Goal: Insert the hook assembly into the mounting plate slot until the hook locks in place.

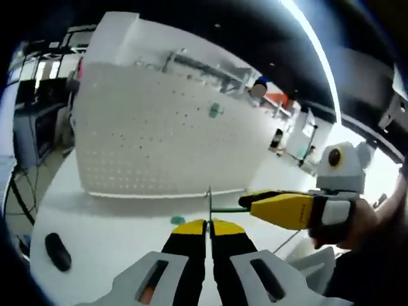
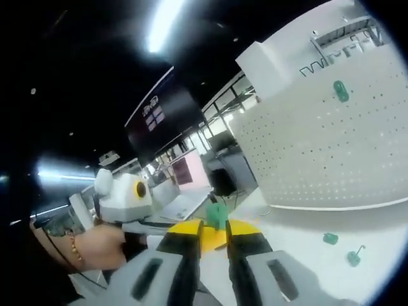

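The step in hand looks like readying the hook in mid-air, ahead of the pegboard [image 1: 166,134], which stands upright on the white tabletop [image 1: 95,223]. In the left gripper view, the left tongs [image 1: 208,227] are pressed together on a thin wire hook [image 1: 210,203] whose stem rises just above their tips. The right tongs [image 1: 250,199] come in from the side, and a green piece at their tips meets that wire stem. In the right gripper view, the right tongs [image 2: 215,231] are clamped on the small green plastic base [image 2: 217,214], which sticks up between the yellow tips. A person's hand [image 2: 95,245] holds the left tool just beside it (a thin bracelet shows at the wrist).

So the hook and base are held together short of the pegboard, well apart from it. One green clip [image 2: 341,90] already sits high on the pegboard, and two spare green pieces [image 2: 330,238] lie on the tabletop below the board's lower edge.

Whether wire and base are already seated together I cannot tell. My judgement: the next move calls for squaring the assembly to the board, lining it with a hole or slot, and pressing in steadily until it catches, without tipping the thin wire.
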